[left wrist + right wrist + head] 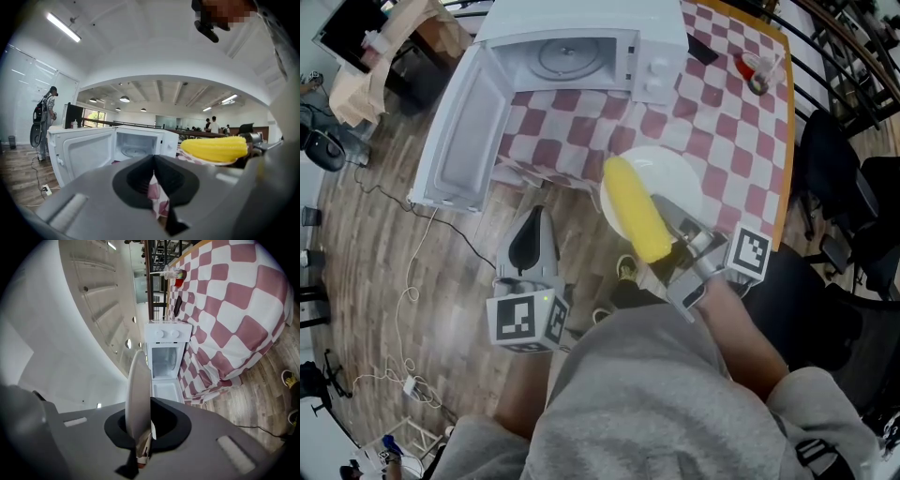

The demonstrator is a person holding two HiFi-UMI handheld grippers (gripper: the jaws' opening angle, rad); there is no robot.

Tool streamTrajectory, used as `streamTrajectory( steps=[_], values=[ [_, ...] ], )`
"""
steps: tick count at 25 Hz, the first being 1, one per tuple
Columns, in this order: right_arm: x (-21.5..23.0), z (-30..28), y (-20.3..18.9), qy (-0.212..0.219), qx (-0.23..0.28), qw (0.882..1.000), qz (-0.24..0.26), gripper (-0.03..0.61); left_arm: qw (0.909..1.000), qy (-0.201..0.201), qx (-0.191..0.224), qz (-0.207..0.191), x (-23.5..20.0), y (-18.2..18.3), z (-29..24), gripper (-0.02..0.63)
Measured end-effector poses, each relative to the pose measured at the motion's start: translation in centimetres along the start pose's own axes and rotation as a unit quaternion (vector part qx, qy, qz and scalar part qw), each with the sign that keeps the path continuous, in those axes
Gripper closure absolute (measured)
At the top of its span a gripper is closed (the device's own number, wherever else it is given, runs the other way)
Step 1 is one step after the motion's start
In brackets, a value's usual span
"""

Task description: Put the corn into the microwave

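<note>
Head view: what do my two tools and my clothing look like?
Both the left tool and right tool have grey wedge-shaped bodies with black inner pads, each carrying a white cube printed with black square markers. No cables show on them. The person wears a grey top.

Gloss, cloth and wood grain
At twelve o'clock the microwave (656,37) is smooth glossy white; the tablecloth (722,122) is matt checked cloth; the plate (680,178) is smooth and glossy, the corn (637,214) bumpy; at nine o'clock the floor (384,244) shows matt wood grain.
</note>
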State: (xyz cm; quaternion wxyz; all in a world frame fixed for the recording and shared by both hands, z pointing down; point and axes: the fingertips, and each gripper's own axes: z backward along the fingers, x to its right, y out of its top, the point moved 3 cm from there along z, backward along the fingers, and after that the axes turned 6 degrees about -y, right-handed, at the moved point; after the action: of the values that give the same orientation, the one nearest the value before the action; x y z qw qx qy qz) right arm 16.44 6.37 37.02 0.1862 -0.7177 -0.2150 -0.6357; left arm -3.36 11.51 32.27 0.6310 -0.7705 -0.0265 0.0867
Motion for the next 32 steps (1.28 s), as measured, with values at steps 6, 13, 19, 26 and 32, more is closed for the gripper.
streamTrajectory(
  steps=[6,13,19,26,32],
  values=[
    [0.0,-1.1,1.9,-0.001,-0.009,1.000,-0.002,0.572,1.0000,0.005,-0.003,-0.006,0.0,0.6,-2.2,0.606],
    [0.1,-2.2,4.1,0.002,-0.018,1.000,0.002,0.572,0.9998,0.015,-0.003,-0.011,0.0,1.0,-4.2,0.606],
    [0.4,-3.7,5.5,0.002,-0.027,1.000,0.004,0.572,0.9994,0.028,-0.003,-0.019,-0.7,1.1,-5.6,0.606],
    [0.5,-5.5,6.4,0.002,-0.033,0.999,0.008,0.572,0.9992,0.038,-0.001,-0.016,-1.6,1.1,-6.5,0.606],
    [0.0,-6.8,6.8,0.006,-0.035,0.999,0.010,0.572,0.9991,0.041,0.001,-0.014,-2.4,1.2,-6.9,0.606]
  ],
)
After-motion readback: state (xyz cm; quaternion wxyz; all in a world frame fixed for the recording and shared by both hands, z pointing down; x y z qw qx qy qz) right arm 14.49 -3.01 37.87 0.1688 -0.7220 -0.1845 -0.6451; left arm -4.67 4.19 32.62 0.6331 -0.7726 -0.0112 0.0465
